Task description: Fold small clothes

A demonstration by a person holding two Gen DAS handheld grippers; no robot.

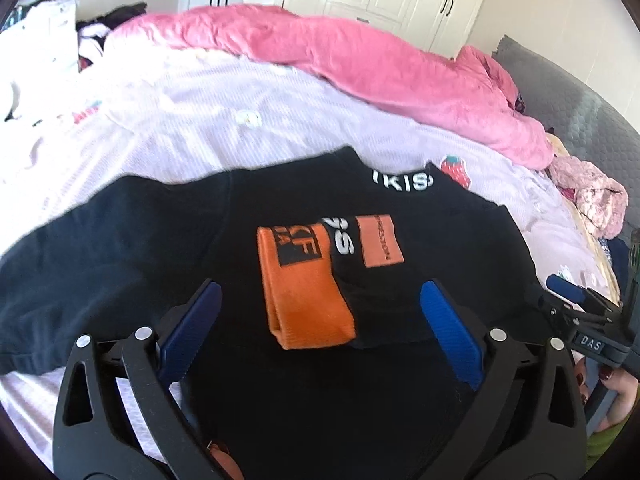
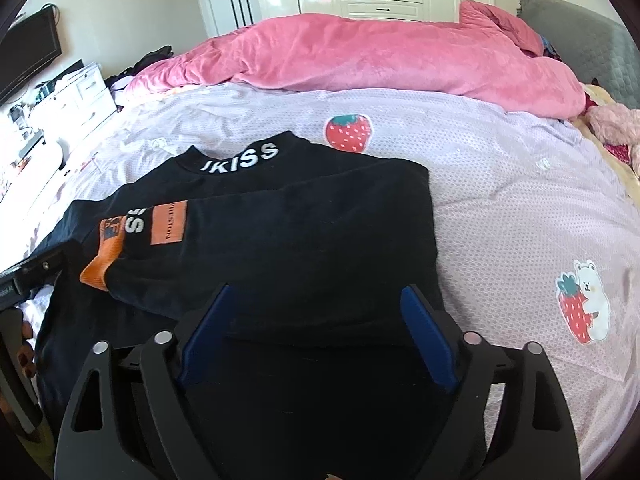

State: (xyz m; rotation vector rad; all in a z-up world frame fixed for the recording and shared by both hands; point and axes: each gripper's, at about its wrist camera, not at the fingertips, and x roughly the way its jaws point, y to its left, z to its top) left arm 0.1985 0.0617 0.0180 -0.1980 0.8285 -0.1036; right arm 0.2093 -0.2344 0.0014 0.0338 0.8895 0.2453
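- Nearest you, the left gripper (image 1: 320,304) stands with jaws wide apart over the black top (image 1: 168,248), nothing between its pads.
- Your right gripper (image 2: 316,316) is likewise spread, clamping nothing, above the top's near edge.
- The top lies flat on the lilac bedsheet (image 2: 500,208), its right sleeve folded across the chest so the orange cuff (image 1: 304,300) rests mid-body.
- Judging by that, one sleeve fold is done; the left sleeve still lies spread.
- Next you'd likely pinch that sleeve and carry it inward, keeping the cloth flat.
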